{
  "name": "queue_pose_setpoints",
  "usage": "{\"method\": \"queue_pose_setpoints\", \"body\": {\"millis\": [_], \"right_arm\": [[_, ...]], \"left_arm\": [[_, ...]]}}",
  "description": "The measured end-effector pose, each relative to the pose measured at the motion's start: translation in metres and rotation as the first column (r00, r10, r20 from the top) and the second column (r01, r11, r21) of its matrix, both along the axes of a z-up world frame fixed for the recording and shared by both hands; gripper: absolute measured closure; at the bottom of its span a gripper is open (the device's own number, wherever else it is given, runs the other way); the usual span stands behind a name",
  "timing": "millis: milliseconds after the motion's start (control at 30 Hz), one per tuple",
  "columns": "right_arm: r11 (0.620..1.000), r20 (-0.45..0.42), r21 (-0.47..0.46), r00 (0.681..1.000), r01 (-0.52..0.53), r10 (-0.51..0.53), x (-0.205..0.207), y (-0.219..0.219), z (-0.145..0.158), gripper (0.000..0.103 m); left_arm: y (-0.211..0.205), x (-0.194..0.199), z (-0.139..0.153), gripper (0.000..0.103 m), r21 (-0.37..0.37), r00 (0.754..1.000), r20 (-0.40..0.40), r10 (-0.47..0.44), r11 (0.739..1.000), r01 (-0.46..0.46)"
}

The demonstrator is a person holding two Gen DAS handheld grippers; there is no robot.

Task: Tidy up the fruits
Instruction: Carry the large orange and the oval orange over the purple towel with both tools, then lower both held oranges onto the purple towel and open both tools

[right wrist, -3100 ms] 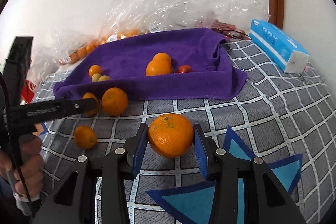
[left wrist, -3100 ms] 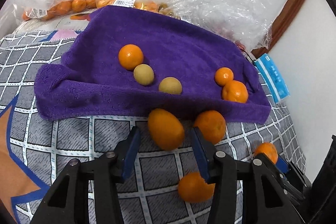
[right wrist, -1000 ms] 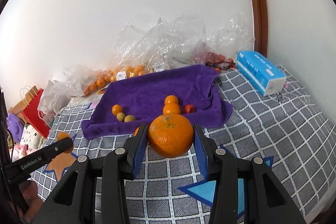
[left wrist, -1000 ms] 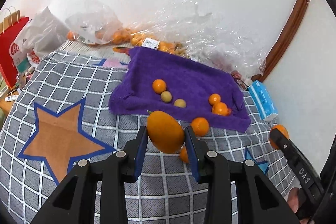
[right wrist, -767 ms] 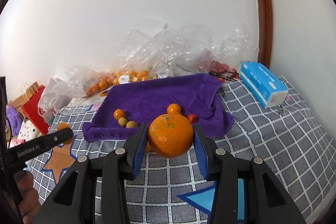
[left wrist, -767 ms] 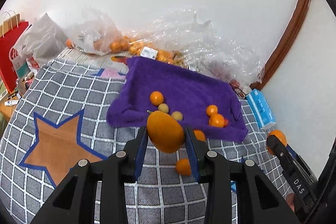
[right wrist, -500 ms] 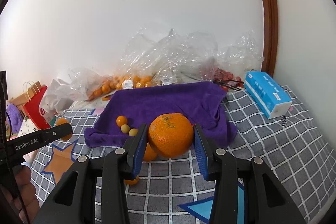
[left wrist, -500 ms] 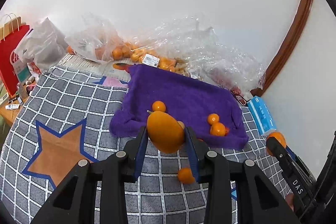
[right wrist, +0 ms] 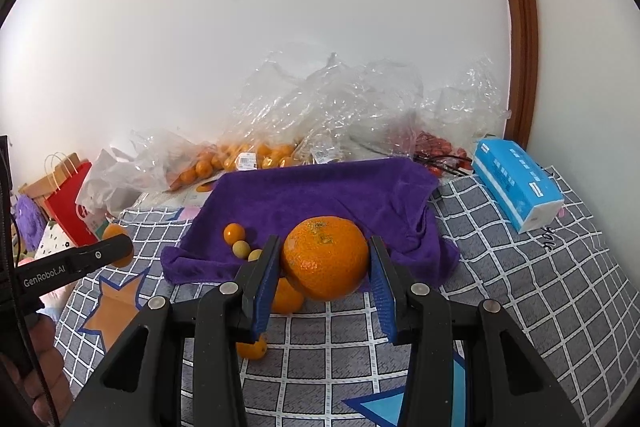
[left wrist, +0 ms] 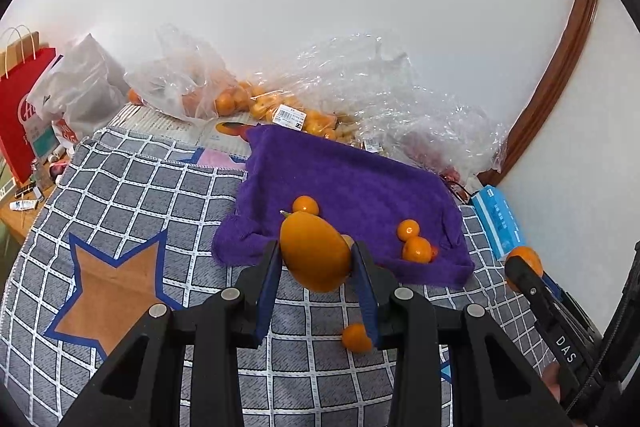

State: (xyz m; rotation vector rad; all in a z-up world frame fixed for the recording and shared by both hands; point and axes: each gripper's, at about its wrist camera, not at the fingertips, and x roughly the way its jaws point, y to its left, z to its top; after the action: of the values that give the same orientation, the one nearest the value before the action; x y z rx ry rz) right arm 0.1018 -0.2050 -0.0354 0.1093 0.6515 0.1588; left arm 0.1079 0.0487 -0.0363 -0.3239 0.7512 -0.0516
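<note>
Partway: left gripper (left wrist: 316,259) clenched on an oval orange fruit (left wrist: 314,251), right gripper (right wrist: 324,263) on a round orange (right wrist: 325,258), several fruits on the purple towel (left wrist: 360,183), two loose on the checked cloth (left wrist: 140,187).

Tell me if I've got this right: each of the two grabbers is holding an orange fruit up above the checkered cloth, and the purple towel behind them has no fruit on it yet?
Not quite. The left gripper and right gripper each do hold an orange fruit, but the purple towel already has fruit on it: the left wrist view shows small oranges lying there.
</note>
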Motion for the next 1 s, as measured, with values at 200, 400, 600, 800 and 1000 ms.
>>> {"method": "queue_pose_setpoints", "body": {"millis": [200, 400, 600, 800, 1000], "right_arm": [[1.0, -0.001, -0.001, 1.0, -0.001, 0.001, 0.005, -0.001, -0.001, 0.06], [1.0, -0.016, 0.0, 1.0, 0.012, -0.012, 0.016, -0.005, -0.007, 0.06], [1.0, -0.013, -0.016, 1.0, 0.021, -0.021, 0.029, -0.003, -0.011, 0.06], [1.0, -0.013, -0.007, 0.999, 0.03, -0.03, 0.043, -0.003, -0.014, 0.06], [0.999, -0.001, -0.006, 0.999, 0.043, -0.043, 0.06, 0.001, -0.016, 0.06]], "left_arm": [[0.0, 0.007, -0.002, 0.069, 0.016, 1.0, -0.008, 0.008, 1.0, -0.008], [0.001, 0.018, -0.003, 0.069, 0.014, 1.0, -0.01, -0.008, 1.0, 0.008], [-0.001, 0.031, -0.006, 0.069, 0.023, 1.0, -0.006, -0.027, 0.999, 0.027], [0.001, 0.045, -0.009, 0.069, 0.041, 0.999, 0.007, -0.033, 0.999, 0.033], [0.006, 0.061, -0.012, 0.069, 0.043, 0.999, 0.023, -0.033, 0.999, 0.032]]}}
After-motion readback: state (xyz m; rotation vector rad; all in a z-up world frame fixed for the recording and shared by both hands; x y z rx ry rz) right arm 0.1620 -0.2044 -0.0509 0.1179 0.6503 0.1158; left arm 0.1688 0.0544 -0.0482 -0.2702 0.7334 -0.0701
